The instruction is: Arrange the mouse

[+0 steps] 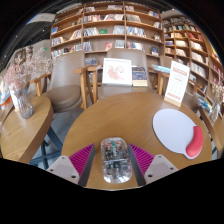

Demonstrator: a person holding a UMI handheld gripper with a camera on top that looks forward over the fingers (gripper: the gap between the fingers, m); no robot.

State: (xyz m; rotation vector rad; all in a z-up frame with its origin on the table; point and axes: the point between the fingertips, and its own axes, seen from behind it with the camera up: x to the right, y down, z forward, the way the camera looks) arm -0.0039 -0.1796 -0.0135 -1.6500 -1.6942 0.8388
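Note:
A clear see-through mouse [115, 160] lies on the round wooden table [105, 118], between my gripper's fingers. My gripper [113, 160] is open, with a narrow strip of table showing between the mouse and each magenta pad [82, 158]. A white oval mouse pad [176, 129] with a red wrist rest [196, 144] lies on the table ahead of the fingers and to the right, apart from the mouse.
A second wooden table [25, 128] at the left carries a glass vase [21, 96]. A standing card [176, 82] is at the round table's far right. Beyond are a display stand with books [117, 70], chairs and bookshelves [105, 25].

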